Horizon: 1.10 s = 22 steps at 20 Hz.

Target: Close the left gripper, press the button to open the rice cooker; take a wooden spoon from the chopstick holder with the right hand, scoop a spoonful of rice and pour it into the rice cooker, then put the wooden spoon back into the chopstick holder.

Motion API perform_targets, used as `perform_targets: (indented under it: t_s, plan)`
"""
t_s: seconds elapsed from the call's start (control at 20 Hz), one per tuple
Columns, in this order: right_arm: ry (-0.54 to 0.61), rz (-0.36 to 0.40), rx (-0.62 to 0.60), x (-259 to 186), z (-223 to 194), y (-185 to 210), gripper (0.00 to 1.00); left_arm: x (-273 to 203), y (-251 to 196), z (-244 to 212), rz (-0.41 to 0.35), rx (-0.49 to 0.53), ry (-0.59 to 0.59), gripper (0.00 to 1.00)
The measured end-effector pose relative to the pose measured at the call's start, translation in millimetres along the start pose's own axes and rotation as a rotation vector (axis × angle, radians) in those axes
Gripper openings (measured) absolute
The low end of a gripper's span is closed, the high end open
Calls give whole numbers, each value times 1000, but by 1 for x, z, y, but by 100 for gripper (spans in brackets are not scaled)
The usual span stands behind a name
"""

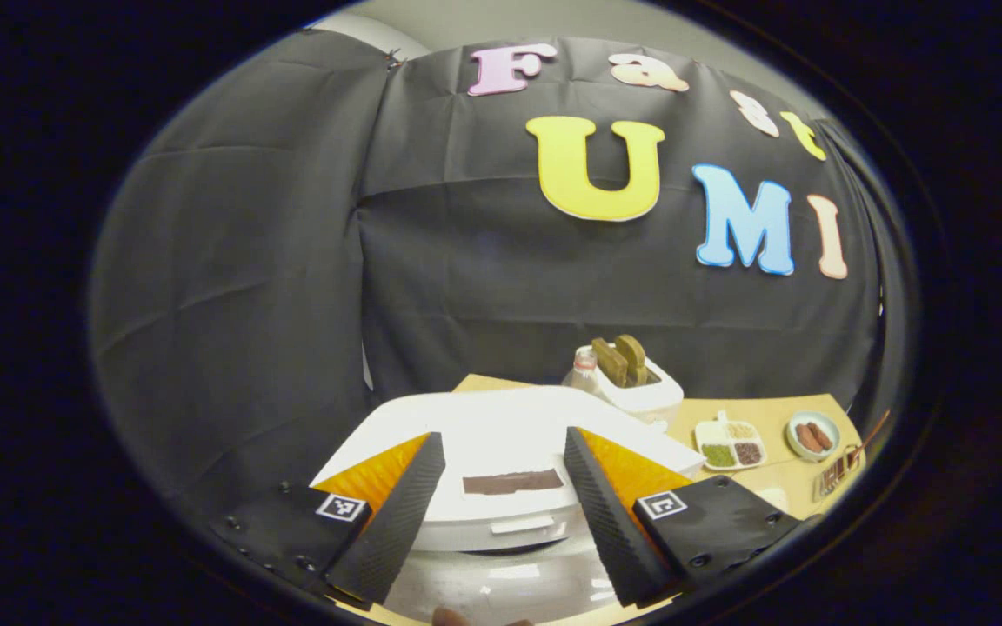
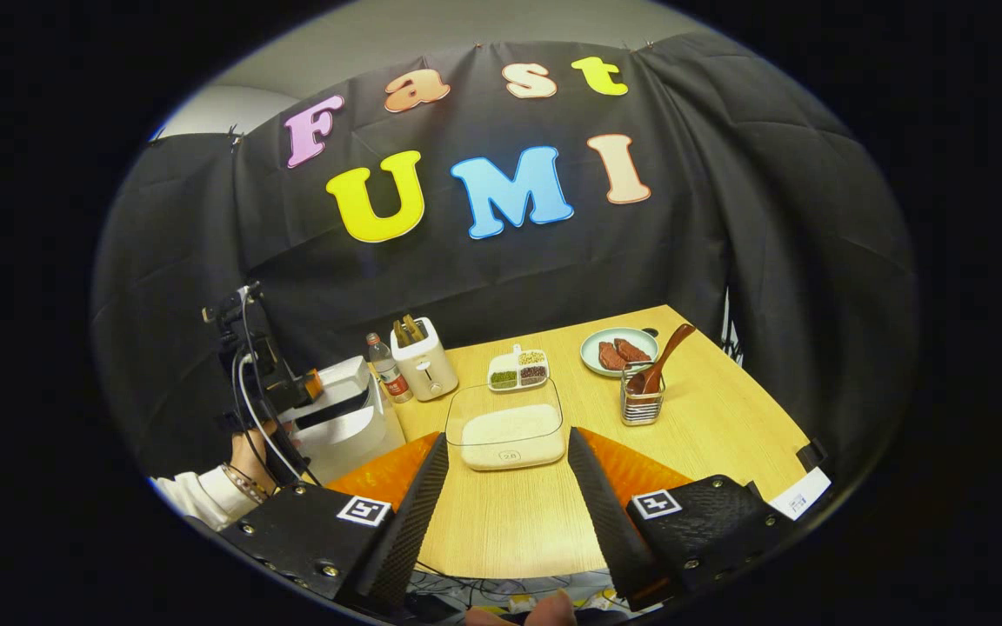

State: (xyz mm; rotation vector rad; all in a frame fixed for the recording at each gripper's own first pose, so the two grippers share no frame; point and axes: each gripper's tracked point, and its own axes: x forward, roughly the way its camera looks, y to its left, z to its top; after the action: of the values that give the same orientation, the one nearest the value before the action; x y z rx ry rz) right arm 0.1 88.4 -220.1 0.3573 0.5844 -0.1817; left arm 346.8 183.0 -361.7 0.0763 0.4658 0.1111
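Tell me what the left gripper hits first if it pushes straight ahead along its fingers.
Most likely the rice cooker: in the left gripper view its closed white lid sits between the open fingers of the left gripper, close in front. Depth is hard to judge, so whether lid or front edge meets first is unclear.

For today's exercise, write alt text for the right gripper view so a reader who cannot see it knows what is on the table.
The open right gripper hovers above a wooden table, facing a clear container of rice. Behind stand a wooden spoon in a chopstick holder, a plate, a toaster and, at left, a closed white rice cooker.
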Motion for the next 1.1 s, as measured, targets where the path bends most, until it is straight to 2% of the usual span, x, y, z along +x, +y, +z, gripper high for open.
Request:
perform_targets:
  t_s: [0.2, 0.4, 0.7, 0.85, 1.1]
  plan:
    - [15, 4, -6, 0, -6, 2, 85, 4, -4, -47, 1, -4, 79, 98]
    - [15, 8, -4, 2, -6, 4, 85, 6, -3, -50, 14, -2, 11, 99]
    - [-20, -9, 10, -3, 6, -11, 85, -6, -3, -47, -22, -31, 62, 99]
    - [-34, -19, 2, -5, 10, -23, 85, -41, -11, -31, -69, -77, 42, 98]
    - [-90, -4, 2, -6, 38, -51, 85, -147, -58, 19, -222, -107, -39, 96]
